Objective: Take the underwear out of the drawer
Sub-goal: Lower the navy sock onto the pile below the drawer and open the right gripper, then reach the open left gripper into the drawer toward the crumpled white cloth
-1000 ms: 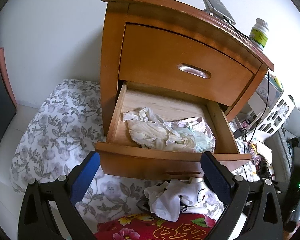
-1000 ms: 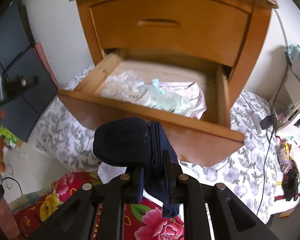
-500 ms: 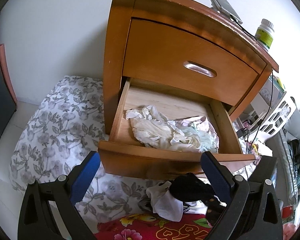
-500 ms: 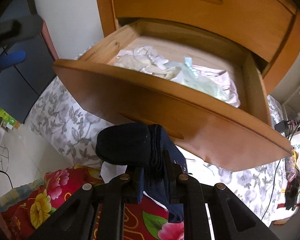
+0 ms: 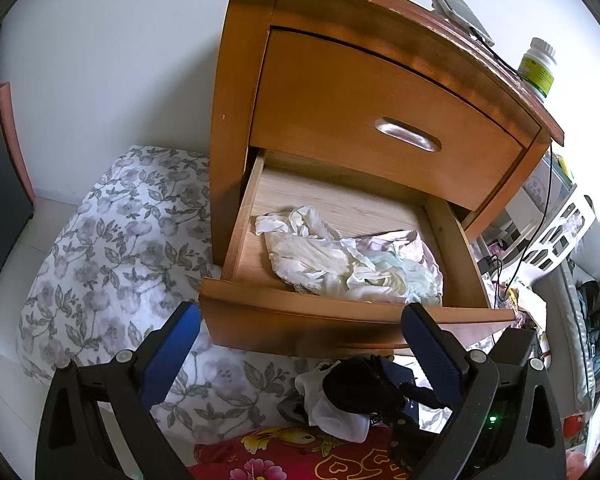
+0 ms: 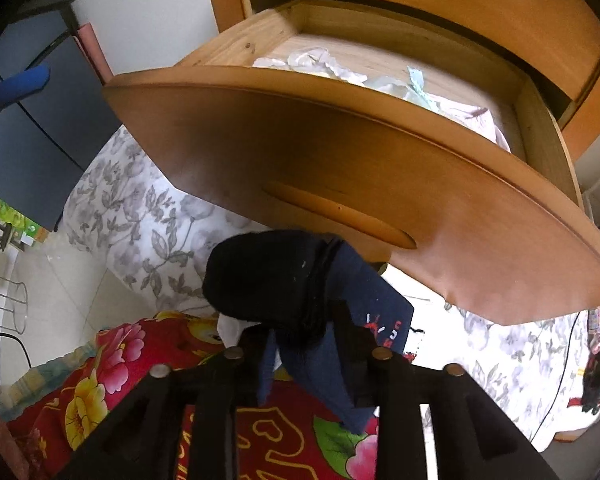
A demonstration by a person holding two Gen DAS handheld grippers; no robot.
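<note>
Right gripper [image 6: 300, 344], jaws opening, releases dark underwear [image 6: 284, 292] onto the pile at six o'clock below the drawer [image 5: 340, 320]. Left gripper [image 5: 300, 344] waits wide, empty; pale underwear [image 5: 348, 264] remains inside.

The left tool [image 5: 300, 340] hangs wide open before the pulled-out lower wooden drawer [image 5: 340, 316]. Beyond its blue fingers [image 5: 172, 352] lie crumpled pale underwear [image 5: 348, 260]. Below it, dark underwear [image 5: 360, 388] rests on white cloth [image 5: 332, 416].
</note>
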